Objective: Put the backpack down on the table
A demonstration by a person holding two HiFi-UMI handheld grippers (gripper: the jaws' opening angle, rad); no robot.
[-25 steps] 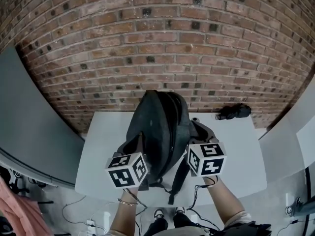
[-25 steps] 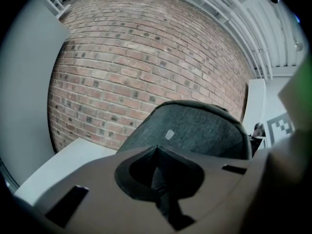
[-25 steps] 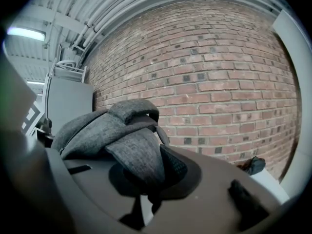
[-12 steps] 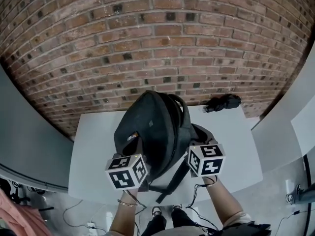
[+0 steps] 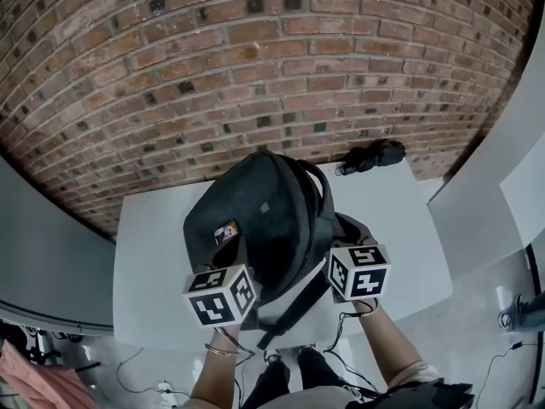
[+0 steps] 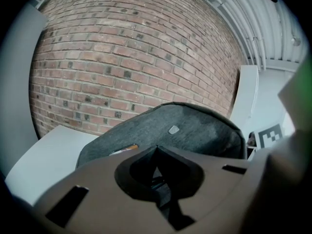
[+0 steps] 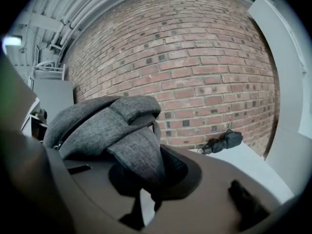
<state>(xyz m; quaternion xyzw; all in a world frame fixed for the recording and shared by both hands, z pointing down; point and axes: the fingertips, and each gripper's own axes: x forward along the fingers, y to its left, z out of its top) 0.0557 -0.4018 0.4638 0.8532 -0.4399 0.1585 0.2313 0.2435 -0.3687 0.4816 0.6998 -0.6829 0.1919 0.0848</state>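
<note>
Pinching the backpack's [image 5: 264,220] padded shoulder strap [image 7: 139,157] with our right gripper [image 7: 146,186] and its seven-o'clock fabric with our left gripper [image 6: 157,172], we judge it soft, saggy, fairly heavy.

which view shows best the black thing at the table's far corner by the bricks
The head view: the black bundle lies whole on the table's far right corner, by the brick wall, apart from the backpack. The right gripper view shows it small and side-on. The left gripper view does not show it.
</note>
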